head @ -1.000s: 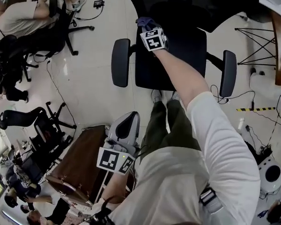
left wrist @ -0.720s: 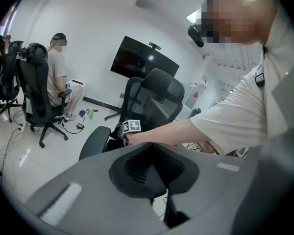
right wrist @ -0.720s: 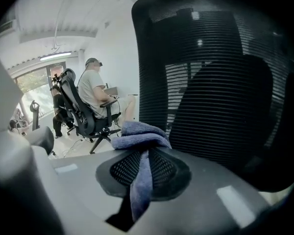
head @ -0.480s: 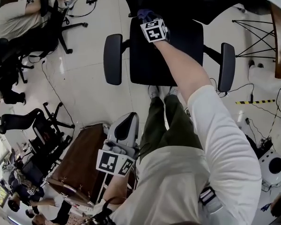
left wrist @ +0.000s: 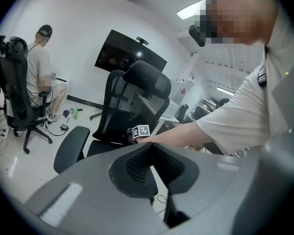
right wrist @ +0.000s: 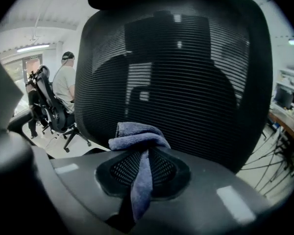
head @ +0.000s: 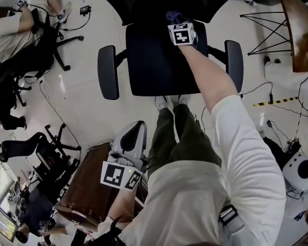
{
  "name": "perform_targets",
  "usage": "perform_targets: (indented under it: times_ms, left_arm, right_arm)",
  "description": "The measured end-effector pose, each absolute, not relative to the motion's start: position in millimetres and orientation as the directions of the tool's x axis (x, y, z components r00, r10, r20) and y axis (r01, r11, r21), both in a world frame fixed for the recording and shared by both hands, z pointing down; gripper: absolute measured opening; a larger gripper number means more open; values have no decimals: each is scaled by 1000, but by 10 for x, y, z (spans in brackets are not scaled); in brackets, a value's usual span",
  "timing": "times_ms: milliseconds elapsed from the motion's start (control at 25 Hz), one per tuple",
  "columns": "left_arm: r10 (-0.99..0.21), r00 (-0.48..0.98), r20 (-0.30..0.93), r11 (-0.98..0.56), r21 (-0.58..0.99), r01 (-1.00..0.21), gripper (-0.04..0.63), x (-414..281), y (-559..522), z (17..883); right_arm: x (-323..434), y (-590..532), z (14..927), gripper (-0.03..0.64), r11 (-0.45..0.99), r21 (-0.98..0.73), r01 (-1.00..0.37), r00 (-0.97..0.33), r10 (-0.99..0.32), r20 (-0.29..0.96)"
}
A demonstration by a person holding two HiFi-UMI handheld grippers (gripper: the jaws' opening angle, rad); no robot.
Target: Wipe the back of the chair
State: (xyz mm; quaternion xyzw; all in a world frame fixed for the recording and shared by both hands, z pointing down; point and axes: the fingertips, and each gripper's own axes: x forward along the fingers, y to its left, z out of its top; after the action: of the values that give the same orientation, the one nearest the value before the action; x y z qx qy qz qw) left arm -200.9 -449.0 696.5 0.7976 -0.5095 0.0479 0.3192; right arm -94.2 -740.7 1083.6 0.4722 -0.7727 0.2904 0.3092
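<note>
In the head view, the right gripper [head: 177,25] reaches out over the black chair [head: 143,60] with a blue cloth [head: 173,16] at its tip, up by the backrest. The left gripper [head: 135,135] sits low, close to the person's body. In the left gripper view, its jaws are closed together with nothing between them (the chair stands well ahead). In the right gripper view, the jaws pinch the cloth, which bunches up right in front of the mesh back [right wrist: 186,72].

An office-like workroom: mesh swivel chairs [head: 149,60], a wall-mounted screen [left wrist: 129,58], a person [left wrist: 38,72] seated nearby.
</note>
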Motion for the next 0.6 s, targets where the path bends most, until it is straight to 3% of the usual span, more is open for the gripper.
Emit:
perform_targets:
  times_ms: [600]
  left_arm:
    - [-747, 525, 407, -332, 456, -826, 37, -1754, -4543, 7111]
  right_arm:
    - [499, -7316, 11110, 40, 150, -89, -985, -159, -566, 809]
